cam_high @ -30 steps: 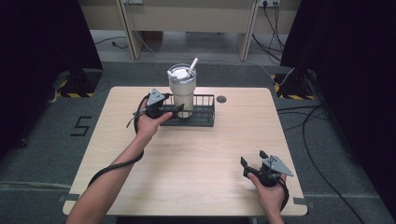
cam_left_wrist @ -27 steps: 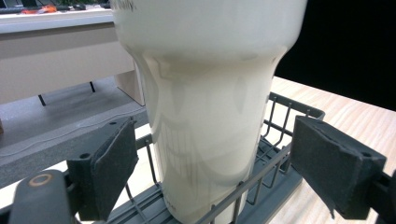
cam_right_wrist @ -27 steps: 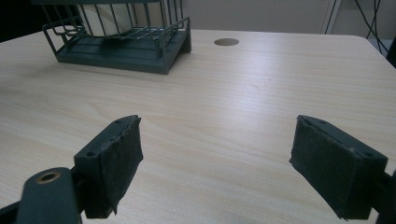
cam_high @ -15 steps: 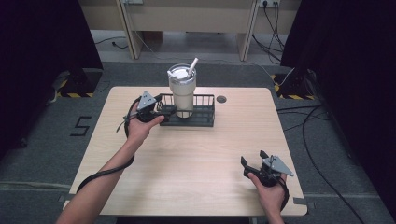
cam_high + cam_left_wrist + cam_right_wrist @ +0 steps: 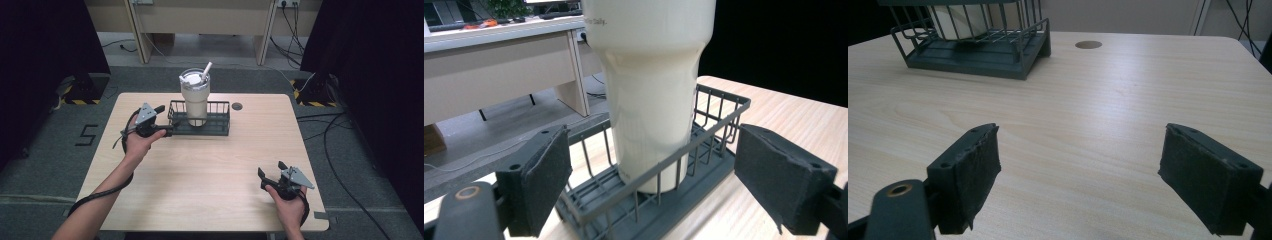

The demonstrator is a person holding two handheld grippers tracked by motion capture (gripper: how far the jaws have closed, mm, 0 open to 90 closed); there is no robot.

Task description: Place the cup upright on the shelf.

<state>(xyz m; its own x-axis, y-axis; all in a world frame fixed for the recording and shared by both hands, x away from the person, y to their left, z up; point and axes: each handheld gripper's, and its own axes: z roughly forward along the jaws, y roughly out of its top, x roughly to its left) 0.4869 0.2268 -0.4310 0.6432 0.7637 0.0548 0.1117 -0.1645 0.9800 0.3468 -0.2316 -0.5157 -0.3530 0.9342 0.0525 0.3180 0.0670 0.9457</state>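
**Now: left tool open at the basket's end, right tool idle**

Up at about ten o'clock on the bench, the left tool is held with its jaws spread wide and nothing between them. In the left gripper view its two black pads stand apart on either side of the near end of the wire basket, without touching the wires. The tool sits just beside the basket's left end, pointing toward three o'clock.

The basket, dark grey with a solid base, lies at roughly twelve o'clock on the bench, near the far edge. Inside it, toward its left half, the cream tumbler stands upright, its lid and white straw on top. A small round hole in the bench lies just past the basket at one o'clock.

Down at five o'clock, well apart from the basket, the right tool is also open and empty; in the right gripper view its pads hang over bare wood, aimed toward the basket.
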